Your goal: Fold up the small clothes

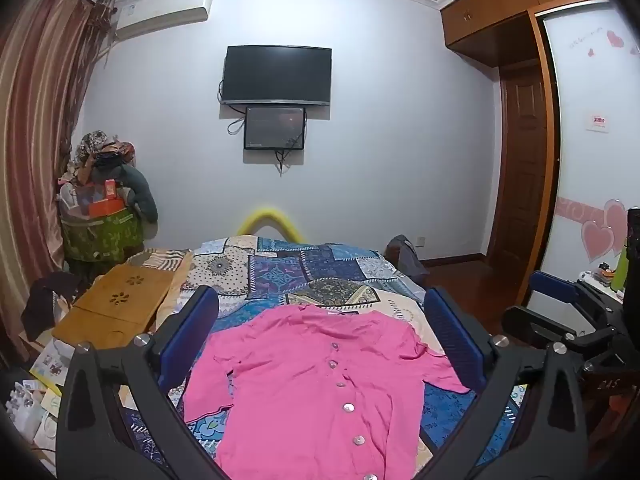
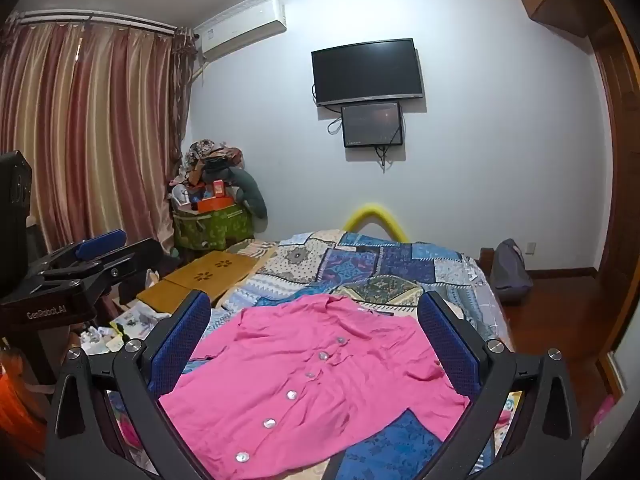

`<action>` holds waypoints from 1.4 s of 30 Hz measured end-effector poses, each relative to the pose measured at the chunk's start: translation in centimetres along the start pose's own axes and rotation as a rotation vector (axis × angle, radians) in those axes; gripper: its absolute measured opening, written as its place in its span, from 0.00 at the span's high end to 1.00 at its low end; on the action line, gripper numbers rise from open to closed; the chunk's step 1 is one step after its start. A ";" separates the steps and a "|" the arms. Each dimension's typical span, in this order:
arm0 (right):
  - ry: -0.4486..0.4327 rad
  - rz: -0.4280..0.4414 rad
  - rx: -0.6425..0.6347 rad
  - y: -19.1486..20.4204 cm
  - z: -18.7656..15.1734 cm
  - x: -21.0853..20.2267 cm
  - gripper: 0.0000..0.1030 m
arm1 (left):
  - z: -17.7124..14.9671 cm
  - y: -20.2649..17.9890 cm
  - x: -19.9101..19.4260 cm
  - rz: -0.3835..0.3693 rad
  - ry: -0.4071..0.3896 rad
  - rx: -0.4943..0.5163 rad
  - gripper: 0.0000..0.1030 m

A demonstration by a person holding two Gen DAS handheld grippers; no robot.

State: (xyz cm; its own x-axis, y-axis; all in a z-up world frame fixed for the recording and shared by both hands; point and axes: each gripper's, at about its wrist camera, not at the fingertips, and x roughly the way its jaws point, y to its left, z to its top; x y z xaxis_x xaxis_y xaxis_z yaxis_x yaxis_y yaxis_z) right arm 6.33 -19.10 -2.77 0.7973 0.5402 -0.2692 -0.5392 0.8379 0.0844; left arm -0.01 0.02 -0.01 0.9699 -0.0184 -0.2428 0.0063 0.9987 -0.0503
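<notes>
— Two grippers are showing, and both are standing with jaws spread wide, nothing between the pads. The left gripper [image 1: 320, 344] is hanging over the bed [image 1: 304, 268], the right gripper [image 2: 316, 344] beside it.

— How many garments are lying there?

— One pink shirt [image 1: 316, 392] is lying flat on the patchwork bedspread [image 2: 360, 264], front side up, collar pointing toward the far wall. Six buttons [image 2: 292, 394] are running down its front in the right wrist view; its hem is being cut off by the bottom edge.

— Going left to right, what else?

— One striped curtain [image 2: 88, 136] is hanging at the left. Next, one green bag [image 2: 212, 228] is sitting in the corner, holding an orange box [image 2: 214, 203] and a heap of cloth I am not making out. One wooden lap table [image 1: 116, 304] is lying on the bed's left side, partly hidden by a gripper finger. One air conditioner [image 1: 164, 14] is sitting high on the wall. Two dark screens are hanging further right, the television [image 1: 277, 74] above the smaller screen [image 1: 274, 128]. One yellow curved tube [image 1: 269, 220] is peeking from behind the bed's far end, its lower part hidden. One wardrobe [image 1: 520, 152] is standing at the right.
</notes>
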 end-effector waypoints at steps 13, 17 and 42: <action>0.031 -0.005 0.026 0.0 -1.1 1.2 0.00 | -0.4 -0.8 1.0 0.031 0.022 0.020 0.00; 0.035 -0.005 0.036 -0.4 -1.3 1.2 0.00 | -0.5 -0.5 1.2 0.022 0.030 0.015 0.00; 0.047 -0.015 0.057 -1.2 -1.0 1.2 0.00 | -1.3 -0.7 2.6 0.033 0.049 0.019 0.00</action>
State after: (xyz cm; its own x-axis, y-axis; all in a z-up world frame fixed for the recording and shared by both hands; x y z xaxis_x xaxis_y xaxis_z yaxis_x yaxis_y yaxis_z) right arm 7.70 -19.52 -4.12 0.7906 0.5248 -0.3154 -0.5103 0.8495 0.1341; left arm 2.22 -0.78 -1.92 0.9567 0.0126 -0.2910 -0.0201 0.9995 -0.0230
